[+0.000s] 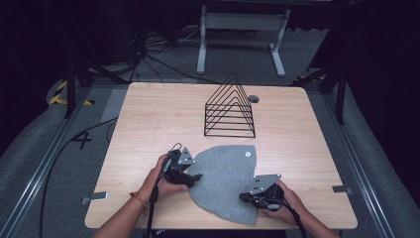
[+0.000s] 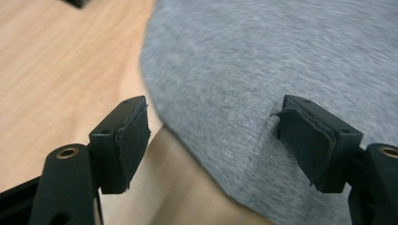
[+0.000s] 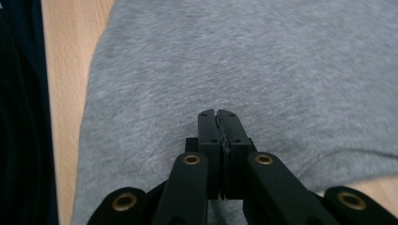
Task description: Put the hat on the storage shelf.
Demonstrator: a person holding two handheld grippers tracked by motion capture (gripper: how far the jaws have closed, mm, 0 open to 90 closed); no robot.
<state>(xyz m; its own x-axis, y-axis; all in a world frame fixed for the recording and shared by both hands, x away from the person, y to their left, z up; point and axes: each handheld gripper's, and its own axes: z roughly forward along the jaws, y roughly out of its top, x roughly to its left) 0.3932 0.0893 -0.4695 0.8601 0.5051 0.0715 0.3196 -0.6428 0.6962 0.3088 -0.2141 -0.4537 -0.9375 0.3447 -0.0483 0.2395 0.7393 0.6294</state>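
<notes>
Grey cloth (image 1: pixel 225 181) lies below the wire rack (image 1: pixel 230 109); left gripper (image 2: pixel 213 140) fingers apart over its edge, right gripper (image 3: pixel 219 117) fingers pressed together above it.

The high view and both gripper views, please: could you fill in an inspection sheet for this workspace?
Surface: wooden table, bare apart from the items below.
Job's things: grey cloth lying flat near the front edge.
Clutter: black wire rack behind the cloth.
Grippers: left hand-held gripper open, astride the cloth's edge; right hand-held gripper shut over the cloth, whether it pinches fabric cannot be told.
Cables: one trails from each gripper; more on the floor.
Surroundings: dark room, white stand behind.
</notes>
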